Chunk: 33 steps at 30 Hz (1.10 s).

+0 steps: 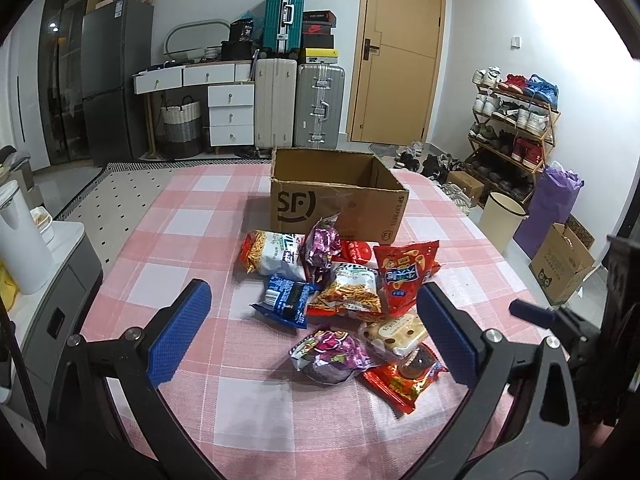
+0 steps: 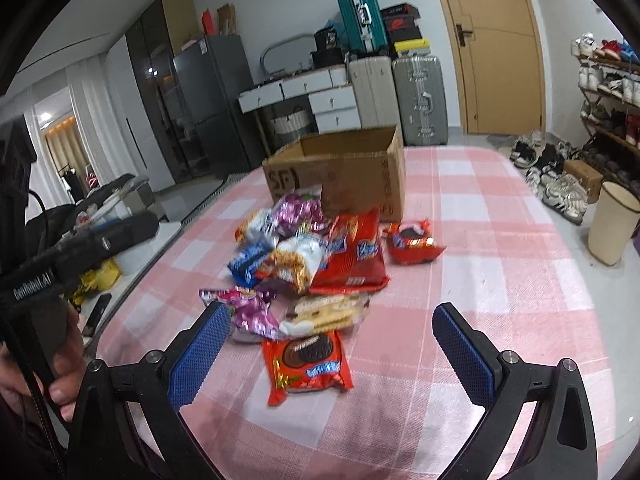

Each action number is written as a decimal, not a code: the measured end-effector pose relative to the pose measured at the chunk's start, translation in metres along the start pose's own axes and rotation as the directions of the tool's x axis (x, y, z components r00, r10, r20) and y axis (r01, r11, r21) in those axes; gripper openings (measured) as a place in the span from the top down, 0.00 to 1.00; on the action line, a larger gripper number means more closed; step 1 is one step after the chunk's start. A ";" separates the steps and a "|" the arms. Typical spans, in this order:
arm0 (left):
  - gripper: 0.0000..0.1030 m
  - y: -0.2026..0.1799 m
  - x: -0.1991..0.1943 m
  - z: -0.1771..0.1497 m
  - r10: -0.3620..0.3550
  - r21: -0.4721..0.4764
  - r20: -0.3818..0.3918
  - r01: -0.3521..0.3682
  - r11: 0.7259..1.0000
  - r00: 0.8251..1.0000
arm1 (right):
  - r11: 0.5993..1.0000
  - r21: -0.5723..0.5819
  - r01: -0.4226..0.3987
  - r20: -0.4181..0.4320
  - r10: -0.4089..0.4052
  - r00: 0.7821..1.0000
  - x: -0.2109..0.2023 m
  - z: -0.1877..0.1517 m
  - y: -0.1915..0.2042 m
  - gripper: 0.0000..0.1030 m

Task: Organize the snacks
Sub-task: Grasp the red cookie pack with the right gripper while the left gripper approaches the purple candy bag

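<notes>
Nearest the lens in the left wrist view, the left gripper (image 1: 314, 330) holds its two blue-padded fingers (image 1: 180, 332) spread wide with nothing between them, hovering above the pink-and-white checked tablecloth (image 1: 192, 240). In its own view the right gripper (image 2: 332, 344) is likewise spread wide and empty, its pads framing a red chocolate-biscuit packet (image 2: 306, 364) that lies flat on the cloth.

The snacks sit in a loose pile in the middle of the table, in front of an open cardboard box (image 1: 336, 196) printed with "SF". Just behind the red biscuit packet is a clear-wrapped pack of pale sandwich biscuits (image 2: 324, 312), and to its left a crumpled purple foil bag (image 2: 248, 308). Further back, overlapping one another, lie a large red crisp bag (image 1: 404, 276), a blue packet (image 1: 286, 300), two white-and-orange noodle-snack bags (image 1: 272, 256) and a second purple bag (image 1: 322, 248) leaning near the box's front wall. A small red packet (image 2: 412, 242) lies apart, to the right of the pile.
</notes>
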State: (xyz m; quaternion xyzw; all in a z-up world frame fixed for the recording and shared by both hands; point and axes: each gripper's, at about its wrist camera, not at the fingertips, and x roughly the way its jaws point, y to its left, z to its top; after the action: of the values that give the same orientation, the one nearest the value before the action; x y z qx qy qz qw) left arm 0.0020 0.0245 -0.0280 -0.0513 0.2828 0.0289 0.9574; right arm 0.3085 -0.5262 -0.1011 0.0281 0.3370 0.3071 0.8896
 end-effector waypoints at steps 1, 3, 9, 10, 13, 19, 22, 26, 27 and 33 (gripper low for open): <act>0.01 0.003 0.002 -0.001 0.005 -0.008 -0.002 -0.005 1.000 1.000 | 1.000 0.001 -0.007 -0.009 0.007 1.000 0.004 -0.002 0.000 0.00; 0.01 0.008 0.007 -0.001 0.003 -0.022 -0.010 -0.003 1.000 1.000 | 1.000 -0.001 -0.018 -0.031 0.018 0.999 0.012 -0.007 0.000 0.00; 0.01 0.022 0.019 -0.002 0.008 -0.048 -0.025 -0.010 0.999 1.000 | 0.999 -0.024 -0.040 -0.117 0.037 0.992 0.041 -0.021 0.006 0.00; 0.01 0.025 0.021 -0.003 0.010 -0.053 -0.027 -0.011 0.999 1.000 | 0.999 -0.025 -0.042 -0.132 0.038 0.990 0.046 -0.023 0.008 0.00; 0.01 0.033 0.024 -0.004 0.007 -0.067 -0.028 -0.009 0.998 1.000 | 0.998 -0.026 -0.056 -0.159 0.051 0.986 0.057 -0.027 0.010 0.00; 0.01 0.053 0.036 -0.006 0.018 -0.105 -0.047 -0.023 0.994 0.999 | 0.998 -0.041 -0.043 -0.200 0.034 0.979 0.075 -0.031 0.015 0.00; 0.01 0.062 0.041 -0.008 0.017 -0.124 -0.058 -0.024 0.992 0.998 | 0.998 -0.043 -0.039 -0.222 0.028 0.975 0.081 -0.032 0.016 0.00; 0.01 0.072 0.044 -0.011 0.015 -0.143 -0.068 -0.025 0.989 0.998 | 0.998 -0.051 -0.037 -0.243 0.024 0.970 0.086 -0.034 0.019 0.00; 0.01 0.072 0.045 -0.012 0.020 -0.145 -0.072 -0.030 0.989 0.997 | 0.998 -0.058 -0.031 -0.251 0.015 0.968 0.088 -0.035 0.020 0.01; 0.01 0.077 0.046 -0.014 0.026 -0.143 -0.080 -0.038 0.989 0.996 | 0.989 -0.138 0.044 -0.272 -0.081 0.959 0.097 -0.037 0.028 0.21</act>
State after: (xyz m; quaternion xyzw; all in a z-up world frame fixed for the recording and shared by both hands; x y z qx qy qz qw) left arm 0.0267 0.1002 -0.0714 -0.1170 0.3178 0.0627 0.9388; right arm 0.3277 -0.4547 -0.1796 -0.0840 0.4380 0.3012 0.8428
